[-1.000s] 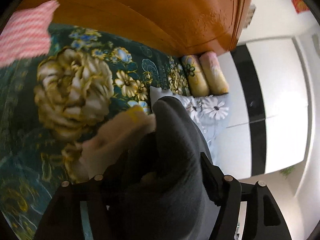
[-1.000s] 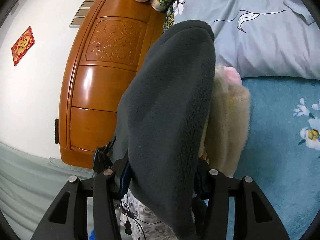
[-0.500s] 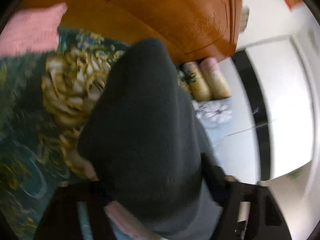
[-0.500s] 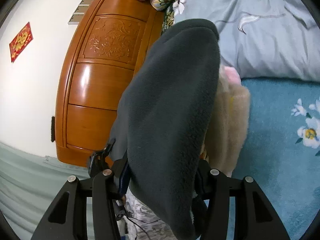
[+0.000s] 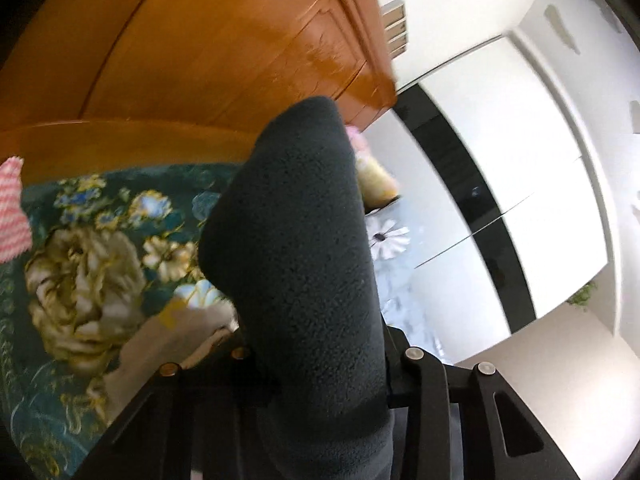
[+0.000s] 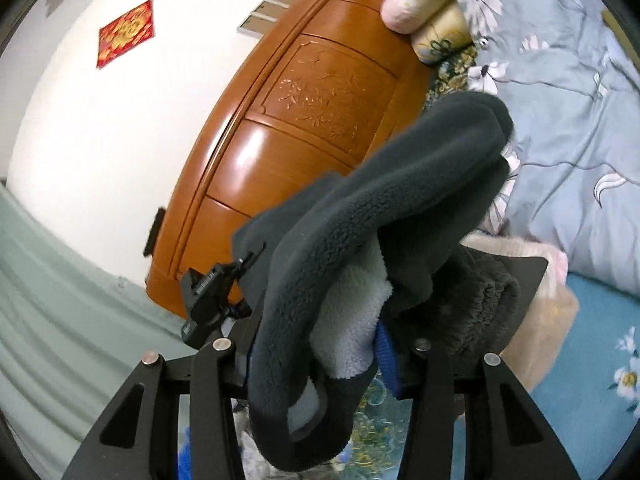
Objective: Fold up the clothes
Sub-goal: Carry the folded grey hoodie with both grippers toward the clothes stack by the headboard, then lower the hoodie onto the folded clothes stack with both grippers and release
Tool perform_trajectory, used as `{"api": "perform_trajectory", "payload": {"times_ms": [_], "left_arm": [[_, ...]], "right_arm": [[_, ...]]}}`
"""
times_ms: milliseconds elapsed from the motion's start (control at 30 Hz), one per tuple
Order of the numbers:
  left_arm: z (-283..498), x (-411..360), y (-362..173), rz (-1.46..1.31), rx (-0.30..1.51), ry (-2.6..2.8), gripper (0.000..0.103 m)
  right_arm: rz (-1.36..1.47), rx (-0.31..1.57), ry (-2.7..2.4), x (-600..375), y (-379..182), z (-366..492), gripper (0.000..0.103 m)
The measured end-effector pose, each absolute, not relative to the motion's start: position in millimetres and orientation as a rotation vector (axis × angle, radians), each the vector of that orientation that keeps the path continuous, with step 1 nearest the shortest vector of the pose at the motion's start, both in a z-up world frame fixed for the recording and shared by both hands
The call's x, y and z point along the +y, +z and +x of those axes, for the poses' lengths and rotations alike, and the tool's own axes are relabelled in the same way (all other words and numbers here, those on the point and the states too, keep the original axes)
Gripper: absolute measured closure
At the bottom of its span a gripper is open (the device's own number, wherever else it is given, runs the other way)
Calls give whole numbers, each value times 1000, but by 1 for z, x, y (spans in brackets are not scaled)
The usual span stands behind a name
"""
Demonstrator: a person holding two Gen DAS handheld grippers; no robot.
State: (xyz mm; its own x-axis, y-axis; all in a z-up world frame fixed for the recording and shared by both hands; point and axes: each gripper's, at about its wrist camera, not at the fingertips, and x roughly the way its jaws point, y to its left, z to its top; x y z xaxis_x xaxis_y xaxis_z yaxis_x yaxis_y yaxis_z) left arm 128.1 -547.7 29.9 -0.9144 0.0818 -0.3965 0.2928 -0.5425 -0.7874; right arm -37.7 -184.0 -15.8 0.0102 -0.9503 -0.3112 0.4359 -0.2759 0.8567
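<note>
A dark grey fleece garment [image 5: 296, 240] hangs between my two grippers, lifted above the bed. In the left wrist view it fills the gap of my left gripper [image 5: 320, 340] and hides the fingertips; the jaws are closing on it. In the right wrist view the same fleece [image 6: 400, 184] drapes over my right gripper [image 6: 396, 276], showing its pale grey lining [image 6: 352, 320] and a blue edge [image 6: 386, 356]. Those jaws are also closing, with fleece between them. A beige fluffy garment [image 5: 192, 324] lies below on the bed, also visible by the right finger [image 6: 540, 320].
The bed has a dark green floral blanket [image 5: 100, 240], a grey-blue flowered duvet [image 6: 580, 140] and a teal sheet [image 6: 600, 380]. An orange wooden headboard [image 6: 304, 120] stands behind, with rolled pillows [image 6: 424, 4]. A pink zigzag cloth [image 5: 12, 208] lies at the left. A white and black wardrobe [image 5: 520, 200] is beyond.
Both grippers have risen and rolled with the fleece. The left jaws have narrowed on it. In the right view the fleece now sags and shows its pale lining.
</note>
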Motion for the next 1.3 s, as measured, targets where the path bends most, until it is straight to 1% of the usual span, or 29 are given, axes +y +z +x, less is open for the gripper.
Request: {"api": "perform_trajectory", "payload": {"times_ms": [33,100,133,167,200,233,267,333,433,500,567,600,667,733,900,1000,1133,1200,1300], "left_arm": [[130,-551,15,629,1462,-2554,63],[136,-558,-33,727,1549,-2422,63],[139,-561,-58,774,1590,-2351,61],[147,-563,-81,771,1656,-2296,57],[155,-566,-104,760,1725,-2242,54],[165,-570,-123,702,1848,-2202,49],[173,-572,-138,637,1966,-2175,46],[178,-573,-148,594,2011,-2184,43],[170,-572,-144,605,1939,-2224,41],[165,-573,-143,608,1943,-2219,41],[164,-574,-137,638,1897,-2221,35],[164,-575,-134,653,1872,-2221,34],[174,-576,-124,706,1789,-2230,30],[184,-577,-115,758,1712,-2230,26],[214,-577,-78,763,1443,-2231,25],[215,-568,-50,814,1225,-2306,25],[188,-539,-12,878,967,-2453,25],[165,-521,-6,943,857,-2498,25],[130,-492,-7,1056,683,-2536,25]], "right_arm": [[1135,-646,-1549,-182,-25,-35,55],[1246,-619,-1569,-179,-63,-28,55],[1301,-606,-1579,-177,-82,-24,55],[1352,-600,-1581,-175,-100,-21,55],[1379,-636,-1558,-171,-114,-20,55],[1402,-678,-1528,-168,-127,-19,55],[1400,-741,-1483,-164,-136,-18,55],[1387,-748,-1473,-166,-137,-16,55],[1372,-734,-1472,-169,-137,-14,54],[1374,-759,-1467,-169,-140,-14,53],[1385,-769,-1464,-168,-139,-15,53],[1391,-757,-1466,-167,-136,-16,53],[1395,-690,-1492,-165,-126,-15,53],[1395,-608,-1533,-163,-114,-18,45],[1383,-402,-1683,-147,-84,-17,43],[1347,-250,-1808,-138,-59,-17,43],[1221,-85,-1916,-141,-18,-16,43],[1181,-24,-1903,-160,-3,-18,43],[1154,104,-1851,-203,-3,-12,43]]}}
